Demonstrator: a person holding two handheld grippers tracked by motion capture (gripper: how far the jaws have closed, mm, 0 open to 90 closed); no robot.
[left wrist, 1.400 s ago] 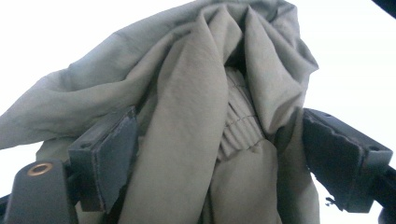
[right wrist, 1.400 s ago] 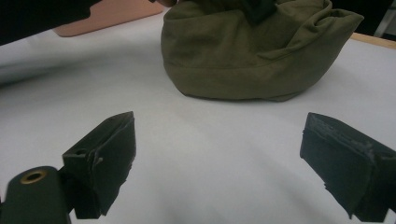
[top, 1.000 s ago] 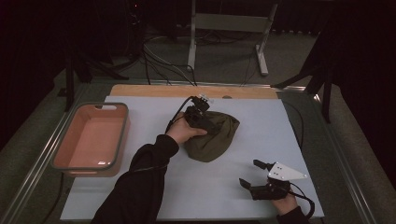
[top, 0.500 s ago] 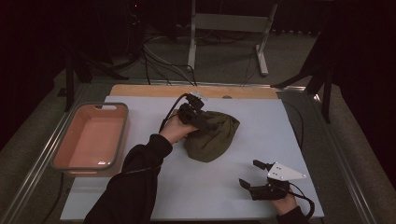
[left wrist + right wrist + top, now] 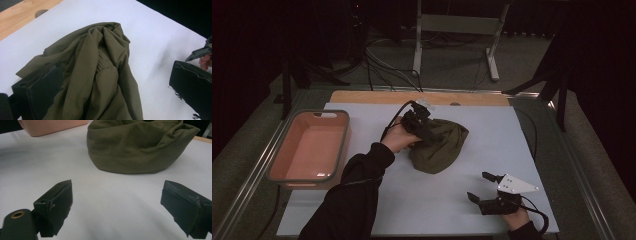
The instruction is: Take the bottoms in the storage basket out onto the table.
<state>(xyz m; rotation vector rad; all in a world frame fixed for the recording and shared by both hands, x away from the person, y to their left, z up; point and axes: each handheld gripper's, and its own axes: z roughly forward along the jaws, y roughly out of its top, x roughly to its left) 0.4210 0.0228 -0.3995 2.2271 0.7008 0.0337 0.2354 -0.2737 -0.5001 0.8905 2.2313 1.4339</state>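
An olive-green cloth (image 5: 439,147) lies bunched in the middle of the white table top (image 5: 492,125). My left gripper (image 5: 424,127) is at its far left end, and its jaws have just been opening. In the left gripper view the cloth (image 5: 100,75) lies between the wide-apart jaws of the left gripper (image 5: 115,72); one fold rests against the left jaw, while the right jaw stands clear of it. My right gripper (image 5: 477,186) is open near the front right edge, empty, and faces the cloth (image 5: 135,147) from a short way off.
A salmon-pink tray (image 5: 343,145) with a grey rim stands empty at the left; its wall (image 5: 50,126) also shows in the right gripper view. A wooden strip (image 5: 377,96) runs along the table's far edge. Cables and stand legs lie on the floor behind.
The left gripper has lifted slightly toward the far left at the cloth's end and its jaws have spread. The cloth and the right gripper have stayed in place.
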